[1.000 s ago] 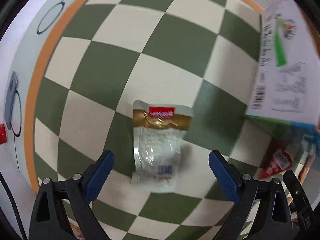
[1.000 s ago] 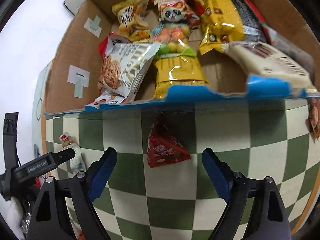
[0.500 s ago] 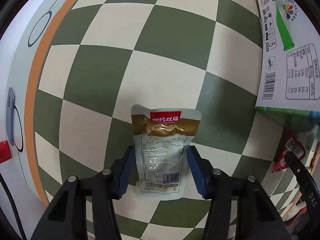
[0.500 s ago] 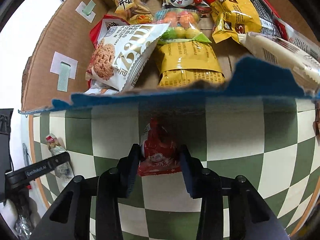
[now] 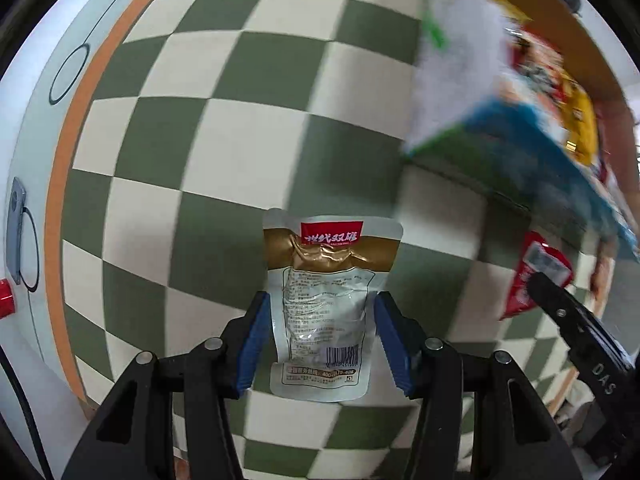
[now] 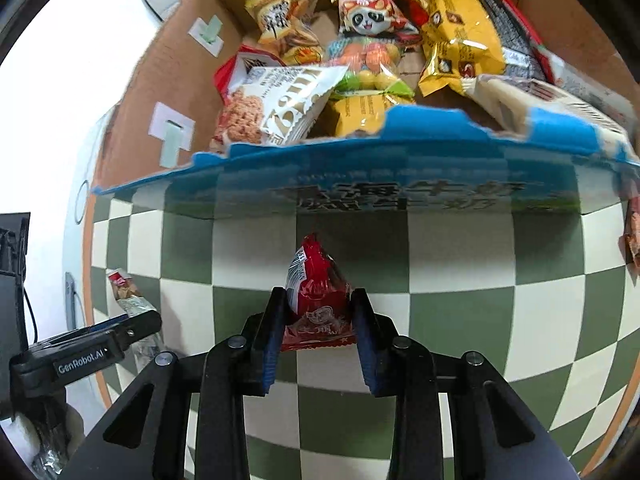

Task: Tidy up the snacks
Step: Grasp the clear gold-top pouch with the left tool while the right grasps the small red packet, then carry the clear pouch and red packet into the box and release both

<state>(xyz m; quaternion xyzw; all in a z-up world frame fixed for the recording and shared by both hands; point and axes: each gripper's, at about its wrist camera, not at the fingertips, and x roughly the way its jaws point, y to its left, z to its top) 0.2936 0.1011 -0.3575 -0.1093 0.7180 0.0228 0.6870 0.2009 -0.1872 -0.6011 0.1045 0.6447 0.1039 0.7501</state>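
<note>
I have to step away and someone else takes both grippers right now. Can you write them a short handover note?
Left gripper: shut on the white and gold pouch, over the checkered mat.
Right gripper: shut on the red packet, just in front of the cardboard box.
Done: the box already holds many snacks.
Left: put both held snacks into the box. One more packet lies at the mat's right edge, beside the box.

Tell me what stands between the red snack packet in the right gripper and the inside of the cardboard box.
The box's near wall, with its torn blue edge, rises between the red packet and the snacks inside. The right gripper must carry it over that edge; nothing else visible blocks it.
</note>
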